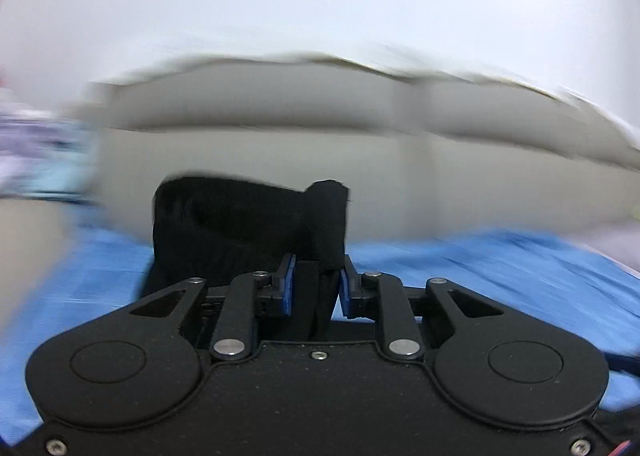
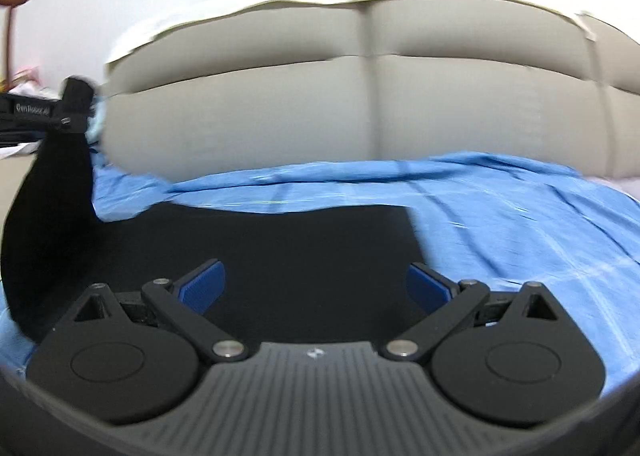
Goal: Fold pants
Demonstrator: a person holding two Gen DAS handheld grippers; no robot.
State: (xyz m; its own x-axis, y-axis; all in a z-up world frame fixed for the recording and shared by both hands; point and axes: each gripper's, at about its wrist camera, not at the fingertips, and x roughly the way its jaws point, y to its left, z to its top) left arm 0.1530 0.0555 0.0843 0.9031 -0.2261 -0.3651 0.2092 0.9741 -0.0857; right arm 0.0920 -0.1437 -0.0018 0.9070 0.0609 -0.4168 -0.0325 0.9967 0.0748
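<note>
1. The left gripper (image 1: 316, 284) is seen with its blue pads (image 1: 289, 284) drawn narrow and pressed onto a bunched fold of the black pants (image 1: 240, 232), which is clamped between them and stands up ahead of the fingers.
2. The right gripper (image 2: 316, 288) is held with its blue pads (image 2: 202, 288) spread wide; nothing is gripped, and black cloth lies under and beyond the gap.
3. In the right wrist view the pants (image 2: 280, 256) are spread flat on the blue sheet (image 2: 500, 216), while 1 portion is lifted at the far left, where it hangs from the left gripper (image 2: 74, 104).
4. Much of the left wrist view is smeared by blur, so the pale patterned shape at its left edge cannot be identified; it is possibly cloth.
5. The padded beige headboard (image 2: 360, 96) is cut off at both sides, and the lower part of the pants is hidden behind the gripper bodies.
6. White lettering is printed on the left gripper's side, but it is too soft to be read with certainty.
</note>
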